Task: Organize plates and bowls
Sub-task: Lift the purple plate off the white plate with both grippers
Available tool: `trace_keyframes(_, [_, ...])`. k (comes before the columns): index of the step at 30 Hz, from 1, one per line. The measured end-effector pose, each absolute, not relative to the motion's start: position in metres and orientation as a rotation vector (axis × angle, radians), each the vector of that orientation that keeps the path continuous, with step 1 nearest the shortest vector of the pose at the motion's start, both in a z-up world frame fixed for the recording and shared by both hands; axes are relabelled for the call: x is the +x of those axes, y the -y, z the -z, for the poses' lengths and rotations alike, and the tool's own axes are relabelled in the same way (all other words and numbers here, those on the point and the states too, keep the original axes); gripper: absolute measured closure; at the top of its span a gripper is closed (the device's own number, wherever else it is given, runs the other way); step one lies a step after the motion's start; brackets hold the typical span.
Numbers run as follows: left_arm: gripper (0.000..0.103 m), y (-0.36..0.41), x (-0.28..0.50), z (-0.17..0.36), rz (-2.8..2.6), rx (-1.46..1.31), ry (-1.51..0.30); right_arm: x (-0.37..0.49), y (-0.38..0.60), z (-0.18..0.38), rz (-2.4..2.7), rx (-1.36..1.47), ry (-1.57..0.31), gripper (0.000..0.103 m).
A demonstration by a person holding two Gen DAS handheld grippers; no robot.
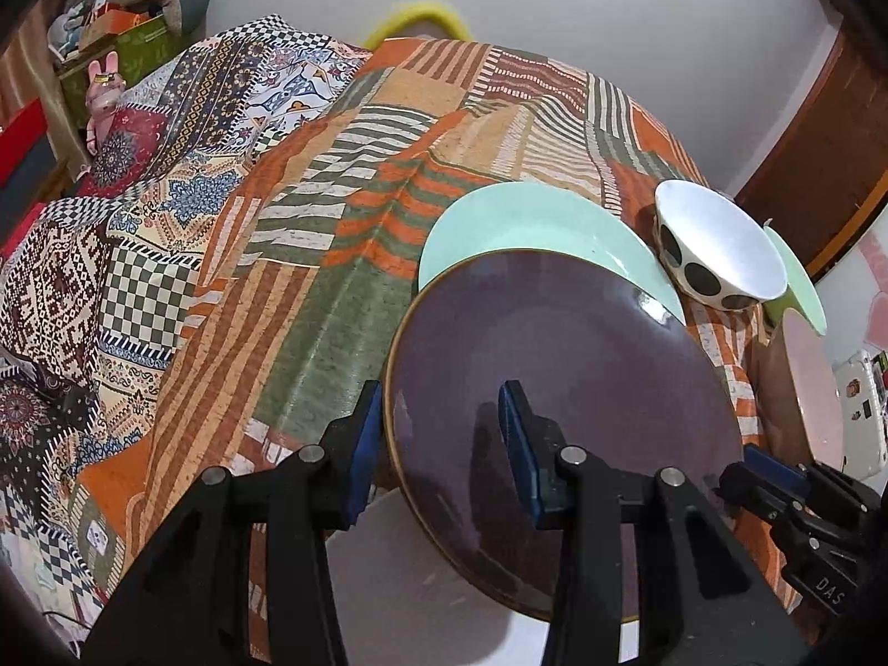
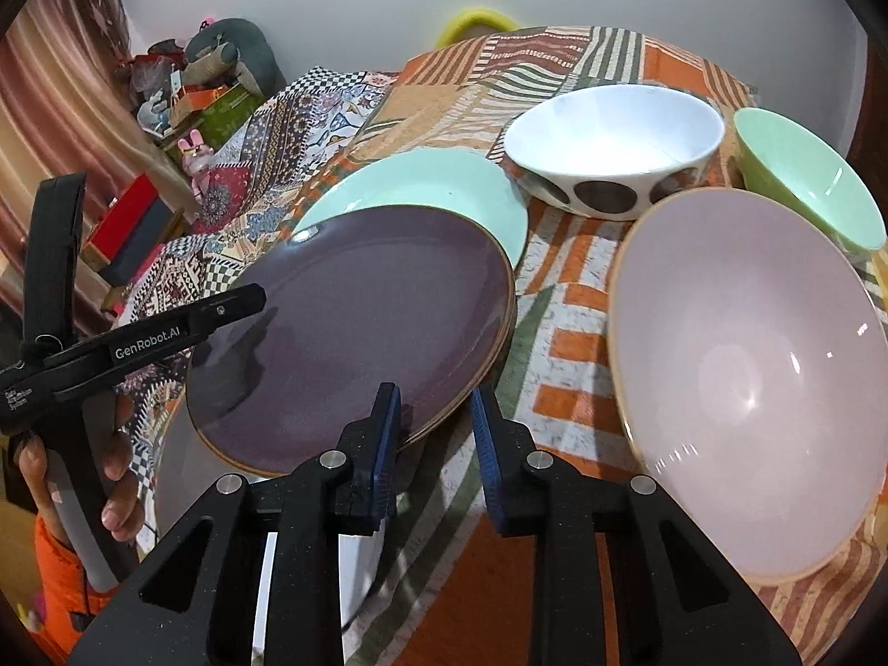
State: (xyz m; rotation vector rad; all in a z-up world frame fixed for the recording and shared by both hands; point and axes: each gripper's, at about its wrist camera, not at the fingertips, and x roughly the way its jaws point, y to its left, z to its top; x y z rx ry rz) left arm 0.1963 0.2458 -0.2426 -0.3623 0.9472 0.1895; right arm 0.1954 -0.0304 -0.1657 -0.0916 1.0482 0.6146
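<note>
A purple plate (image 1: 566, 405) (image 2: 355, 333) is tilted, its far edge resting on a mint plate (image 1: 533, 227) (image 2: 433, 188). My left gripper (image 1: 444, 444) is open, its jaws straddling the purple plate's left rim, one finger below and one above. My right gripper (image 2: 435, 438) is open, its jaws either side of the plate's right rim; it shows in the left wrist view (image 1: 777, 477). A white plate (image 2: 355, 555) lies under the purple one. A white dotted bowl (image 2: 610, 150) (image 1: 716, 250), a green bowl (image 2: 810, 177) and a pink bowl (image 2: 743, 377) stand to the right.
A patchwork cloth (image 1: 344, 233) covers the table. A folded patterned quilt (image 1: 111, 255) lies at the left. Boxes and toys (image 2: 188, 94) crowd the far left corner by a curtain. A white wall stands behind the table.
</note>
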Motion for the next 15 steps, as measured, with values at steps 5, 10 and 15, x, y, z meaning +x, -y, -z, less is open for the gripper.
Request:
trace_keyframes(5, [0.066,-0.247,0.189,0.242,-0.179,-0.372,-0.943,0.193,0.029,0.167,-0.618,-0.114,-1.036,0.078])
trace_keyframes(10, [0.066,-0.245,0.177,0.241,-0.177,-0.361,-0.943,0.191,0.030,0.166,-0.646,-0.116,-1.042,0.078])
trace_keyframes(15, [0.067,-0.246,0.165,0.241,-0.195,-0.352,-0.944,0.185,0.028,0.166,-0.675,-0.130,-1.046,0.078])
